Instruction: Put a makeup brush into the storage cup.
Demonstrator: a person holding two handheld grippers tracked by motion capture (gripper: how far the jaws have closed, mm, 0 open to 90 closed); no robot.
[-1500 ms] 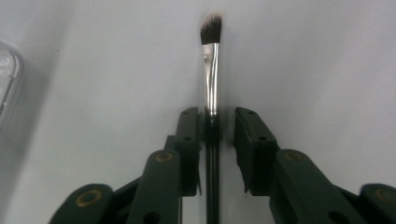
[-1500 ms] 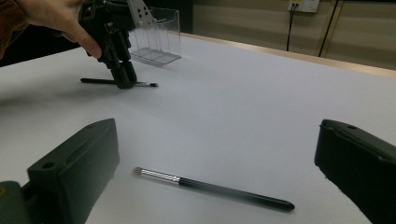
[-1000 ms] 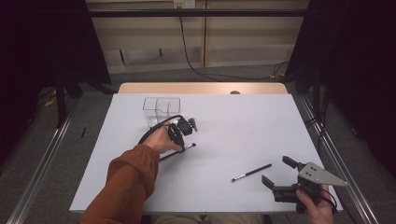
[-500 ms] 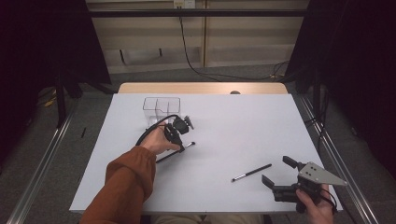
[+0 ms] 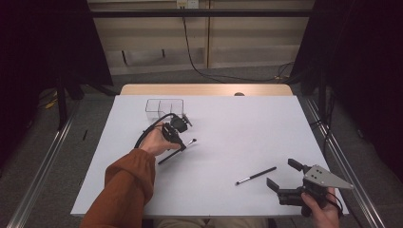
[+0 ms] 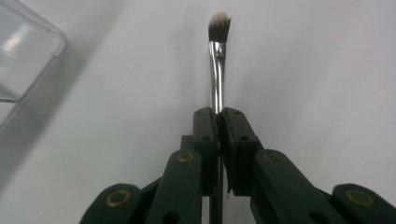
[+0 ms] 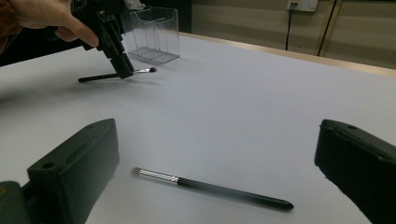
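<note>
Left gripper we've got clamped on the thin black-handled makeup brush with a silver ferrule, bristles poking out ahead; it's light, stiff, slippery, so mid-handle grips best. Right gripper sits wide open
</note>
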